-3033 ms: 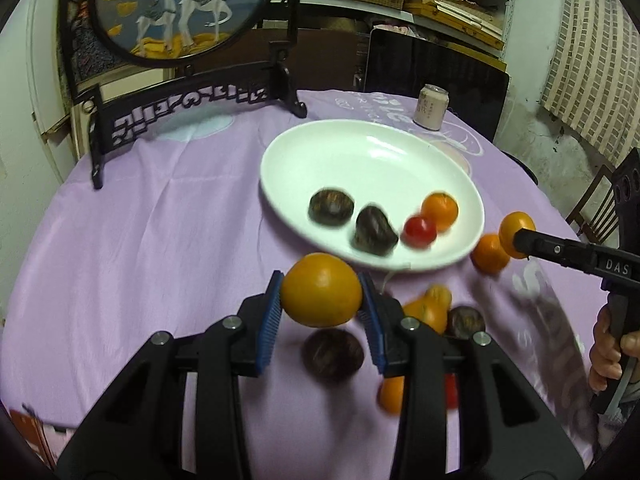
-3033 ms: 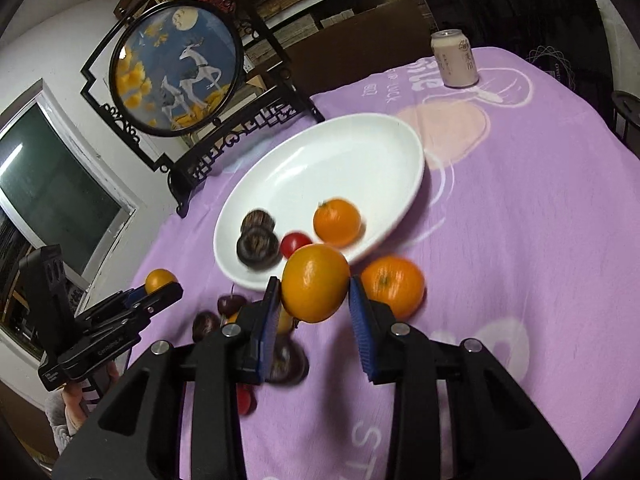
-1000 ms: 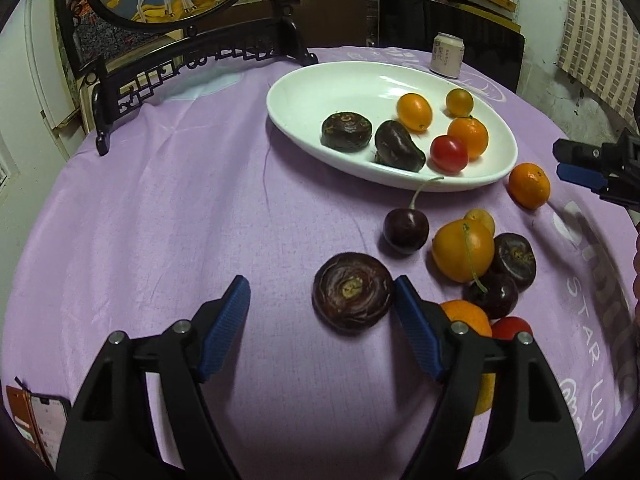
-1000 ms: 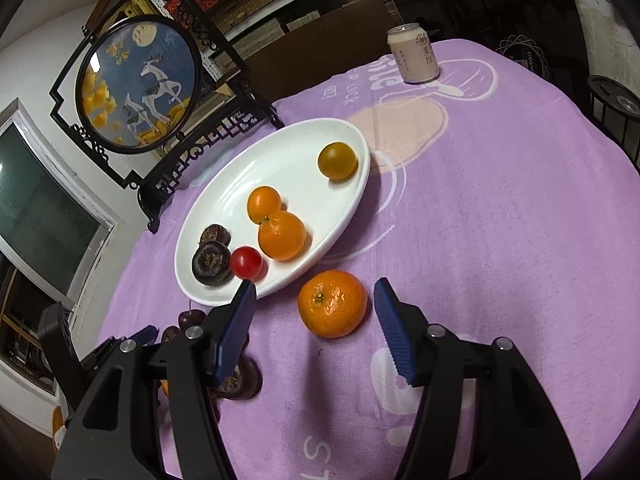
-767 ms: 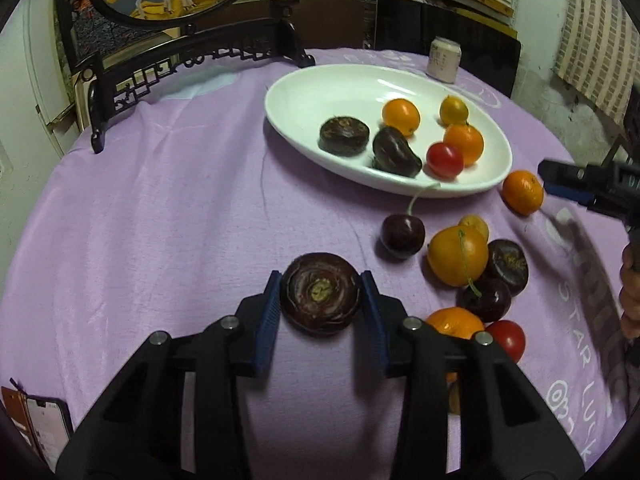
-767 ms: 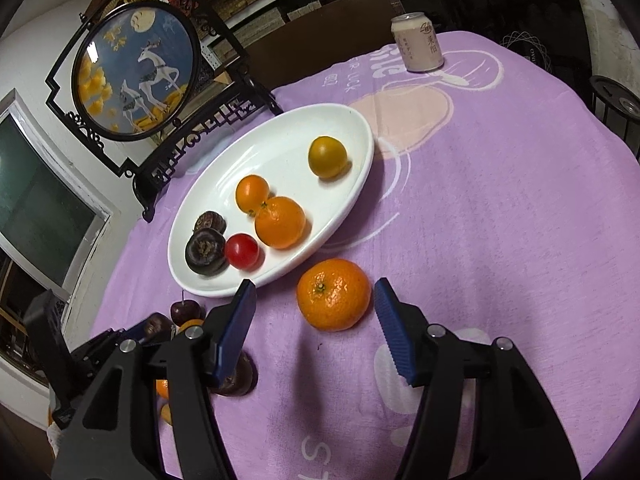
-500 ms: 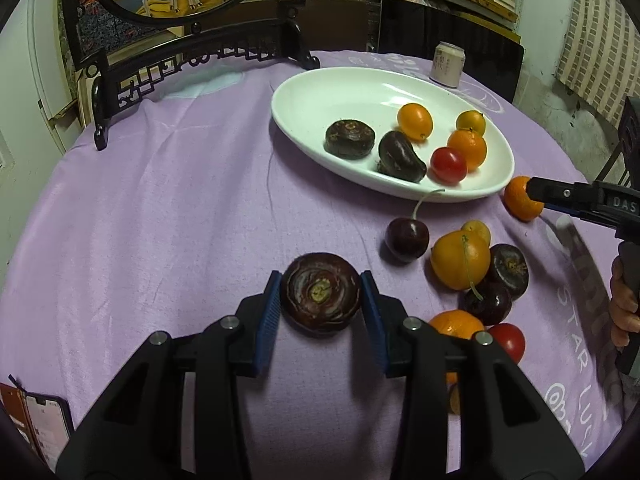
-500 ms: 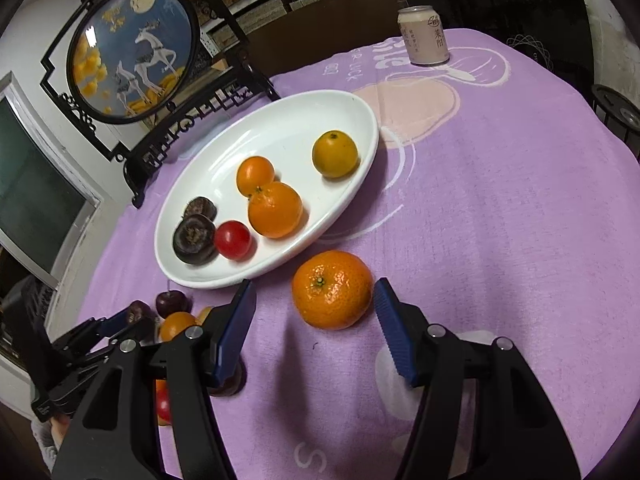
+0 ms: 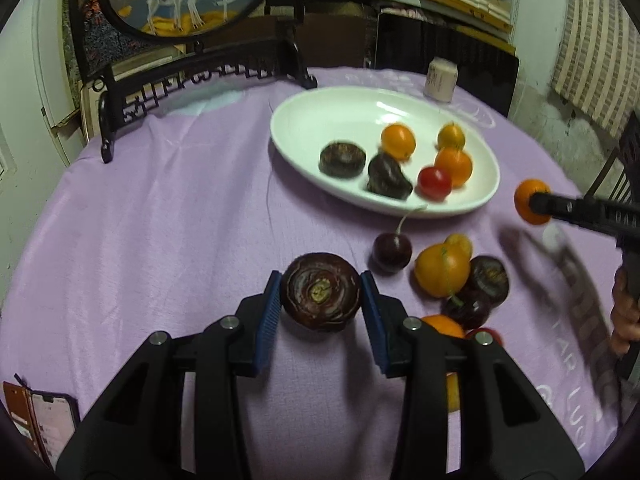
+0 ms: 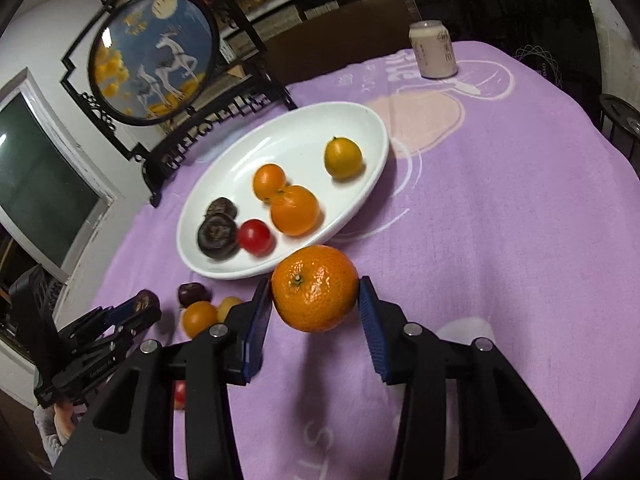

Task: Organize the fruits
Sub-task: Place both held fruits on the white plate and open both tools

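On the left, the left claw (image 9: 321, 305) is clamped on a dark flattened fruit (image 9: 320, 291), its blue pads pressing the two opposite sides of the rim while the puckered centre faces the camera; the fruit appears lifted just clear of the purple table (image 9: 160, 220), short of the white plate (image 9: 304, 120). Judging by its wrinkled, matte skin it is probably light and fairly firm, not slippery, and its squat disc shape gives the pads broad flanks to bear on, so a hold across the widest part looks sound. Further right on the cloth lies a loose cluster: a dark cherry (image 9: 391, 251) with its stem, a yellow-orange fruit (image 9: 441, 269) and more dark ones touching it; these are small, round and likely to roll if nudged. On the plate rest two dark fruits, a red tomato (image 9: 434, 182) and three orange ones. On the right, the right claw (image 10: 316, 304) grips a mandarin (image 10: 315, 288) at its equator, stem end turned toward the lens, held just beside the near rim of the plate. Its pebbled peel should give good friction, but the flesh beneath is soft, so a light squeeze across the middle is the safe hold; harder pressure could bruise or split it.
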